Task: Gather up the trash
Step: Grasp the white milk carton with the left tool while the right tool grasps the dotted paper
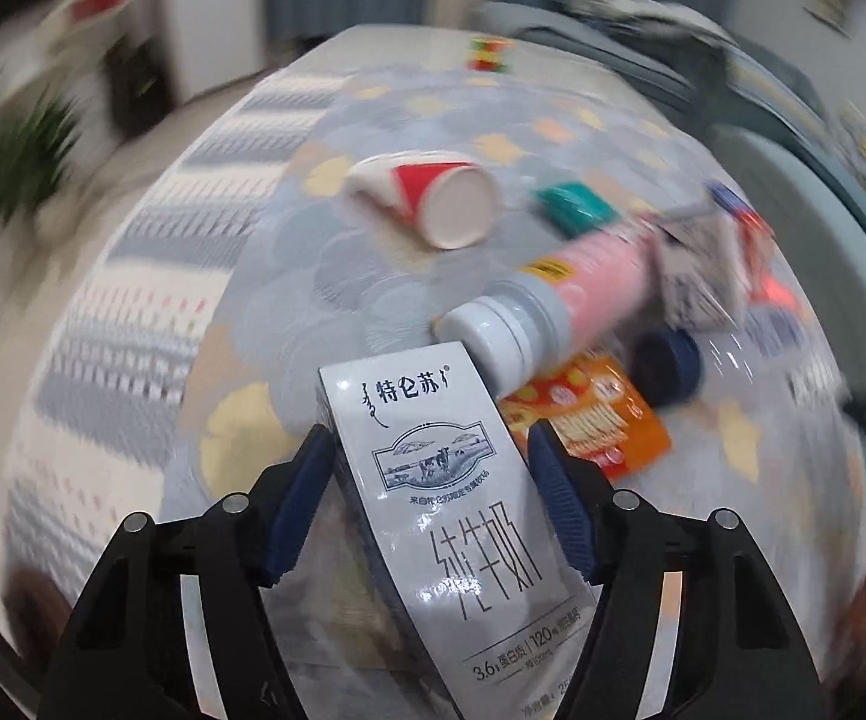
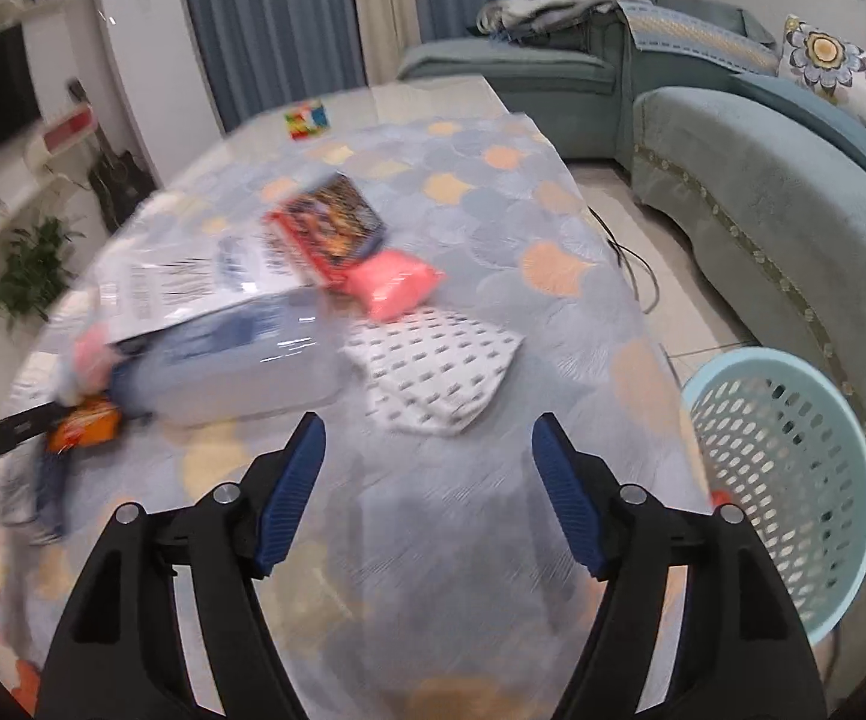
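My left hand-held gripper point(image 1: 433, 450) holds a glossy silver-grey rectangular milk carton point(image 1: 439, 480), black lettering, tilted toward eleven o'clock; my right hand-held gripper point(image 2: 429, 450) gapes wide, empty.

Lighting: even, soft indoor light, faint shadows. Glare: on milk carton point(image 1: 463, 516). Blur: heavy motion smear. Edges: fisheye curvature, dark corners.

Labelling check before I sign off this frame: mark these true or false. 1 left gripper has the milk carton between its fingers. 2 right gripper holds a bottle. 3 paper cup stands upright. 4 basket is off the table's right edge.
1. True: the milk carton sits between the left gripper fingers.
2. False: the right gripper is open and empty.
3. False: the paper cup lies on its side.
4. True: the basket stands beside the table.
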Tool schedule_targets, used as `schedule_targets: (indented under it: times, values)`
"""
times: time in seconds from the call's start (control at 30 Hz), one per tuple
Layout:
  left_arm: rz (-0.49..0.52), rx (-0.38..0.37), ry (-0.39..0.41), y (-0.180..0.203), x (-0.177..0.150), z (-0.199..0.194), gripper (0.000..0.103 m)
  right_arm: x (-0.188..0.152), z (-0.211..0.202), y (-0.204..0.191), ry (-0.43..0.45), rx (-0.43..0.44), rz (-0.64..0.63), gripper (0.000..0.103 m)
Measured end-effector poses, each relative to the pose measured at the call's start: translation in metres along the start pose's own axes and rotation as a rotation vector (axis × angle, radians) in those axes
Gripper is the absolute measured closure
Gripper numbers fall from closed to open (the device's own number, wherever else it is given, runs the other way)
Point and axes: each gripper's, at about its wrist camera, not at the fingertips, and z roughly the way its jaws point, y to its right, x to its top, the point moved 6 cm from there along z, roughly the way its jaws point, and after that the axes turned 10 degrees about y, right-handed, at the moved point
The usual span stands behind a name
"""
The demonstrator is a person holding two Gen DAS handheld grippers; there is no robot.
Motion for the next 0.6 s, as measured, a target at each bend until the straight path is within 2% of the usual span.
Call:
schedule_targets:
  times: [0.1, 0.13, 0.17, 0.2, 0.37, 0.43, 0.47, 0.5, 0.57, 0.6]
  values:
    - [0.134, -0.047, 0.012, 0.008, -0.006, -0.007, 0.041, 0.007, 0.024, -0.001, -0.032, 0.001, -0.032, 0.032]
    - [0.144, -0.057, 0.013, 0.009, -0.008, -0.008, 0.041, 0.008, 0.028, -0.002, -0.036, -0.004, -0.041, 0.032]
    - [0.145, -0.063, 0.012, 0.009, -0.009, -0.010, 0.038, 0.010, 0.034, -0.003, -0.045, -0.001, -0.054, 0.031]
    - [0.135, -0.059, 0.005, 0.008, -0.012, -0.013, 0.029, 0.012, 0.039, -0.004, -0.052, 0.003, -0.062, 0.031]
    - [0.047, -0.069, -0.028, 0.000, -0.029, -0.024, 0.020, 0.009, 0.061, -0.002, -0.112, 0.009, -0.066, 0.030]
    - [-0.002, -0.091, -0.058, 0.002, -0.037, -0.025, 0.020, 0.009, 0.062, -0.005, -0.111, 0.011, -0.079, 0.034]
    - [-0.014, -0.092, -0.066, 0.003, -0.039, -0.024, 0.020, 0.008, 0.061, -0.007, -0.106, 0.007, -0.088, 0.039]
    - [-0.020, -0.074, -0.076, 0.004, -0.040, -0.022, 0.021, 0.008, 0.060, -0.008, -0.100, 0.013, -0.095, 0.052]
    - [-0.023, -0.045, -0.102, 0.007, -0.045, -0.018, 0.026, 0.007, 0.056, -0.011, -0.085, 0.026, -0.105, 0.065]
    - [-0.026, -0.040, -0.109, 0.008, -0.046, -0.016, 0.033, 0.007, 0.055, -0.011, -0.081, 0.028, -0.102, 0.069]
